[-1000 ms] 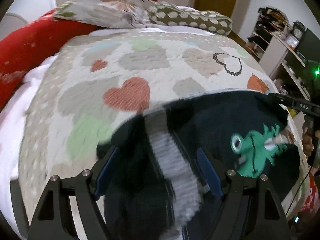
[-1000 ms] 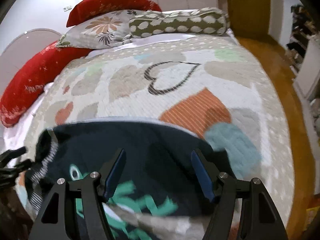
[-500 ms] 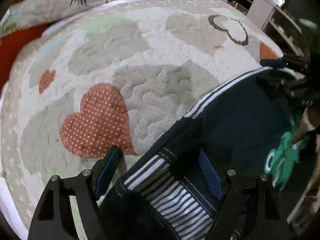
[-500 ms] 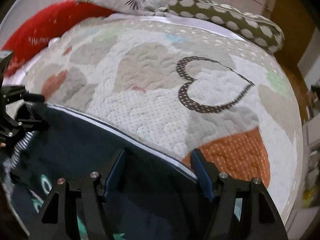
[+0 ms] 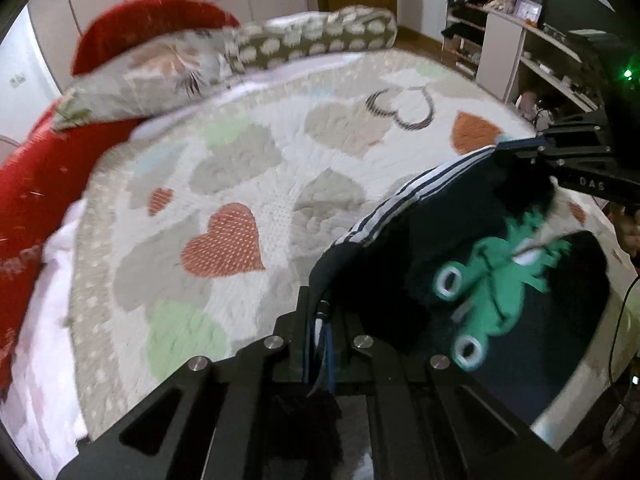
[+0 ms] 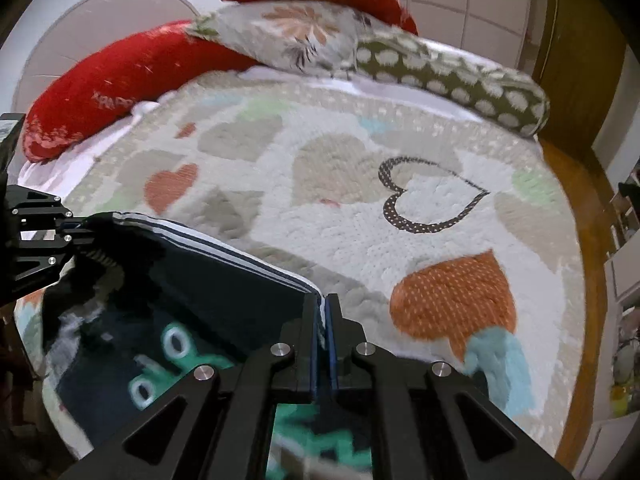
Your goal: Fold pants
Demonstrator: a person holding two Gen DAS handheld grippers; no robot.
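Note:
The pants (image 5: 460,264) are dark navy with a green frog print and a striped edge. They hang stretched between my two grippers above the heart-patterned quilt (image 5: 256,184). My left gripper (image 5: 319,320) is shut on one corner of the striped edge. My right gripper (image 6: 322,316) is shut on the other corner. The pants also show in the right wrist view (image 6: 224,280). The right gripper shows in the left wrist view (image 5: 532,152), and the left gripper shows in the right wrist view (image 6: 76,232).
Red cushions (image 6: 104,84), a floral pillow (image 6: 296,36) and a spotted bolster (image 6: 452,80) line the head of the bed. White shelves (image 5: 520,52) stand to the right. Wooden floor (image 6: 592,240) runs along the bed's right side.
Both grippers were open over the pants a second ago; now both are shut on the striped edge and have lifted it off the quilt, stretched between them.

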